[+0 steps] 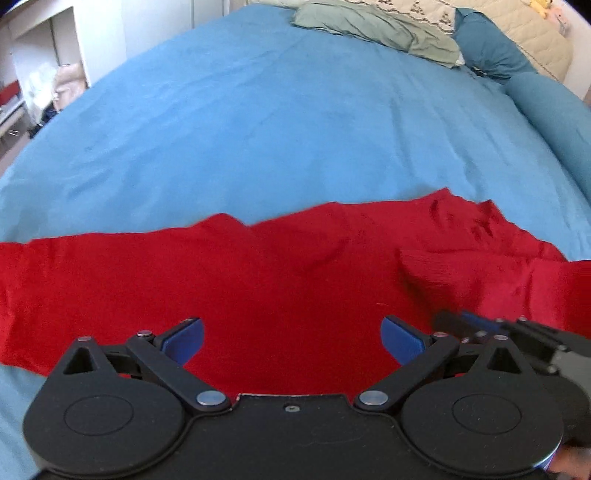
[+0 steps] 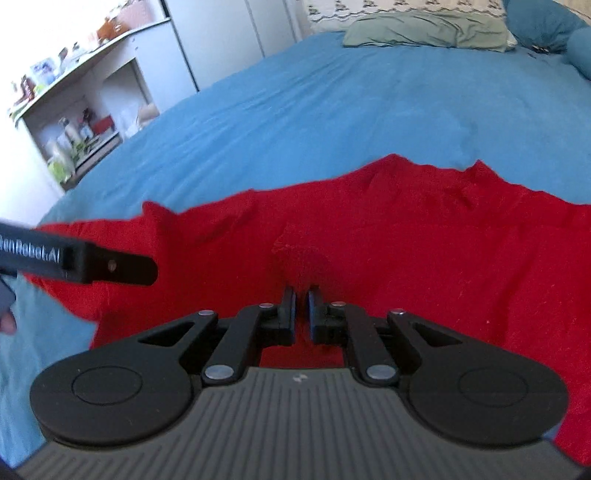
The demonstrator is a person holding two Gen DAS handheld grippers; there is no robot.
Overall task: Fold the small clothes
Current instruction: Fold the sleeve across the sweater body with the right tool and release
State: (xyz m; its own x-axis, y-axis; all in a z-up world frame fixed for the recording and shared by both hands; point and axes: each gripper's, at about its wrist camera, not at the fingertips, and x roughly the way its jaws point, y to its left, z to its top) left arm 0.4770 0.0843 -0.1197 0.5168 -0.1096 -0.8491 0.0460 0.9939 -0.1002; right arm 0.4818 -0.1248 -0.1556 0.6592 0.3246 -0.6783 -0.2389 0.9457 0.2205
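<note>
blue bedspread (image 1: 295, 122), shelves (image 2: 74, 122) at 10 o'clock. red garment (image 1: 258, 288) spread flat, open bed beyond. left gripper (image 1: 291, 338) fingers apart; right gripper (image 2: 301, 314) nearly closed on a red fold.

Here's the bed (image 1: 280, 110), covered edge to edge in a light blue sheet, faintly creased. Spread across its near side lies a red garment (image 1: 258, 288), flat for the most part, rumpled and bunched toward the right. Up at the far end, a pale green pillow (image 1: 376, 27) rests on the sheet, with a teal bolster (image 1: 546, 110) lying just beside it along the right edge.
</note>
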